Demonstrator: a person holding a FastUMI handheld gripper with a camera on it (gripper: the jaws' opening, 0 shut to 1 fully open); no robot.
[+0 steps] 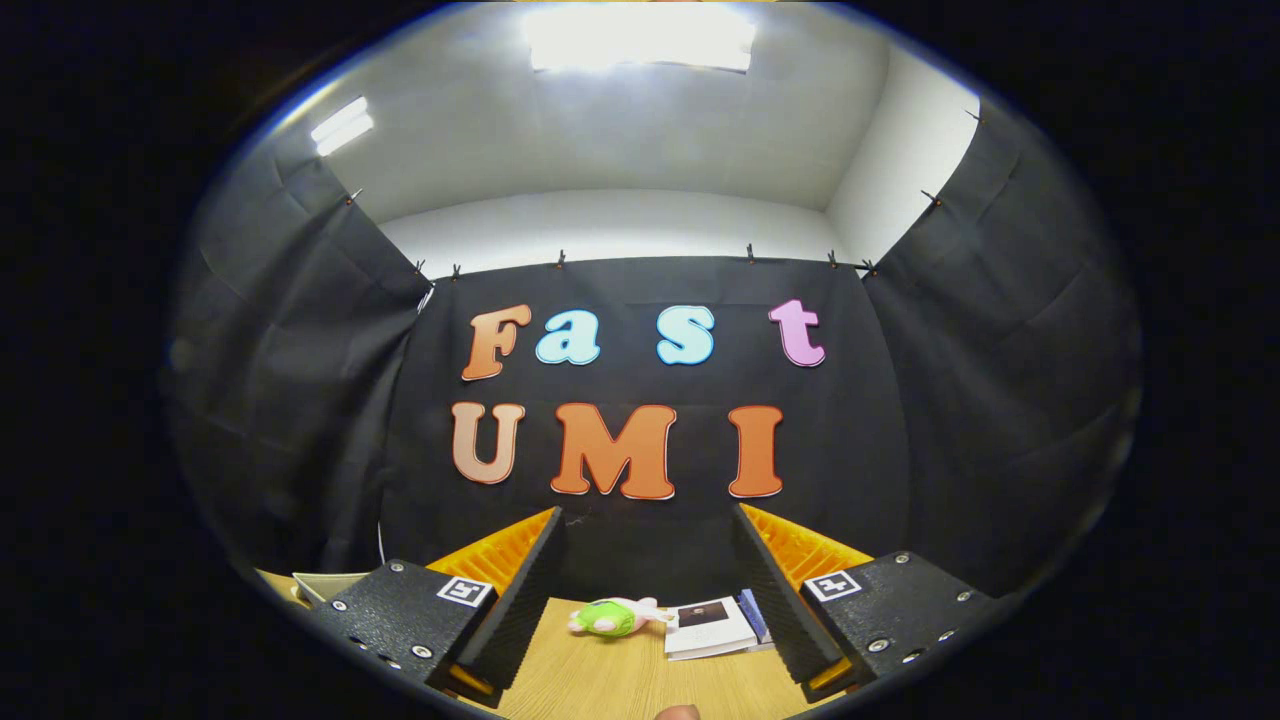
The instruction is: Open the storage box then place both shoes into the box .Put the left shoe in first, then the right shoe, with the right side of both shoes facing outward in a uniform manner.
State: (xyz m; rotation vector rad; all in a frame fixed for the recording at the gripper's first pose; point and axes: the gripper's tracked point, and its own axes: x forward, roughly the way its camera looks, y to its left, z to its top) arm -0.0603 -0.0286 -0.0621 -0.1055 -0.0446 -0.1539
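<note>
My gripper (645, 585) is open, its two fingers (520, 590) spread wide with nothing between them. It is raised and looks level at the booth's back wall, over a wooden table (620, 680). At the table's left edge, just left of the left finger, I see the pale corner of something box-like (325, 585); whether it is the storage box is unclear.
A small green and pink plush toy (610, 617) lies on the table between and beyond the fingers. Beside it on the right sit a white booklet (708, 627) and a bluish item (755, 615) near the right finger. A fingertip (678, 712) shows at the near edge.
</note>
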